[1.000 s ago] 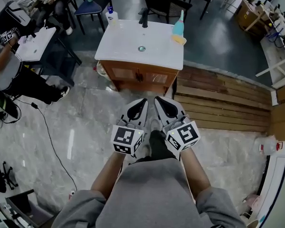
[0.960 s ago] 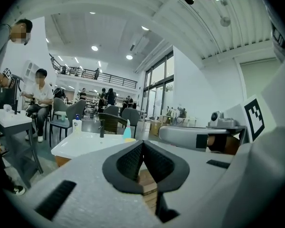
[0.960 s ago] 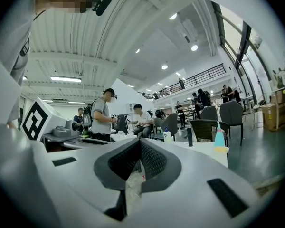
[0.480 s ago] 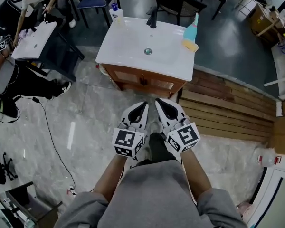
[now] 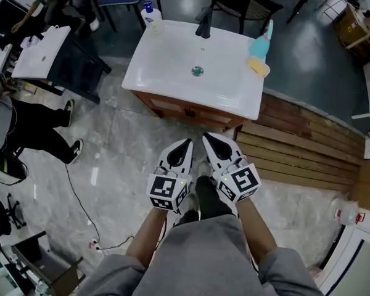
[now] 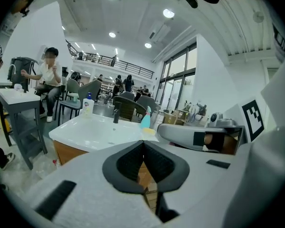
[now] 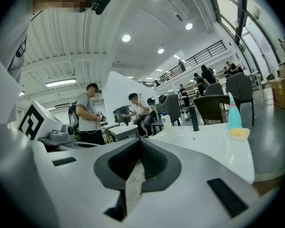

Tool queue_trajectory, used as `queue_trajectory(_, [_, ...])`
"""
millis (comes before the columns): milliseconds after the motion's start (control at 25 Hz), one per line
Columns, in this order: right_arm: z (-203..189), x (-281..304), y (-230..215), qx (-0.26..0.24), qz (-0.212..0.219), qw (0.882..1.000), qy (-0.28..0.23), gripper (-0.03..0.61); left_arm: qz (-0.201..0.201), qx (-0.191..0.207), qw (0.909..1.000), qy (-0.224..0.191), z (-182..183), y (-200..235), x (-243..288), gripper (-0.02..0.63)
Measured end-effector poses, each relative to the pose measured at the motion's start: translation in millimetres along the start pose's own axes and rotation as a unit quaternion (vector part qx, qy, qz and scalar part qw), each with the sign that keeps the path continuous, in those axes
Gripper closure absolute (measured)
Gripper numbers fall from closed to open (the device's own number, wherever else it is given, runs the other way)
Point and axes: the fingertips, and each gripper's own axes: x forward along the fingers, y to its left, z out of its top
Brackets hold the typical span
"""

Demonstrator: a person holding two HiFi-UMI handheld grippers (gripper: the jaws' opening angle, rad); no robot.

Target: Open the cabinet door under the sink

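Left gripper [image 5: 186,143] and right gripper [image 5: 206,137] are held side by side in front of the person, low over the marble floor [image 5: 111,153], tips pointing toward the sink [image 5: 172,60]. In the left gripper view, the left gripper [image 6: 143,148] has its jaws pressed together with nothing between them. The right gripper view shows the same for the right gripper [image 7: 141,145]: jaws together, empty.

The cabinet [image 5: 225,121] is brown wood and sits directly under the white sink, just ahead of the 2 grippers and apart from them. Seen steeply from above, only a thin strip of its front shows beneath the sink's rim. The door [image 5: 166,105] appears closed. A small dark handle [image 5: 190,111] seems to sit near the middle of the front, too small to make out well.

On the sink stand a black tap [image 5: 203,23], a white bottle [image 5: 148,11], and a teal bottle [image 5: 263,37] beside a yellow sponge [image 5: 259,66]. Wooden planks [image 5: 296,147] cover the floor to the right.

The opening has not begun; this looks like the approach. Possible trouble: both grippers are closed, so 1 must part its jaws before it can take the handle. The sink's rim overhangs the front, so a reach from above could strike the rim or miss the handle. A small handle could slip out of the jaws. The person stands close, so the swinging door might hit their legs.
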Motion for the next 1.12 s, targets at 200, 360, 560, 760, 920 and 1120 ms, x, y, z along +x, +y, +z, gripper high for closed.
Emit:
queue_trajectory(200, [-10, 21, -20, 0.02, 0.006, 1.0, 0.015, 0.569, 0.014, -0.013, 0.9997, 0.013, -4, 17, 24, 0.606])
queue_trajectory(360, [-18, 34, -35, 0.035, 0.009, 0.999, 0.026, 0.569, 0.024, -0.021, 0.9992, 0.026, -11, 30, 42, 0.606])
queue_trajectory(560, [-37, 49, -55, 0.055, 0.009, 0.998, 0.036, 0.569, 0.036, -0.023, 0.9985, 0.036, -24, 44, 60, 0.606])
queue_trajectory(760, [-68, 65, -71, 0.074, 0.001, 0.996, 0.051, 0.569, 0.037, -0.021, 0.9978, 0.05, -48, 61, 74, 0.606])
queue_trajectory(920, [-97, 76, -78, 0.082, -0.006, 0.994, 0.067, 0.569, 0.036, -0.014, 0.9973, 0.063, -79, 79, 82, 0.606])
queue_trajectory(1120, [-133, 85, -81, 0.091, -0.018, 0.992, 0.08, 0.569, 0.031, -0.026, 0.9963, 0.076, -111, 97, 87, 0.606])
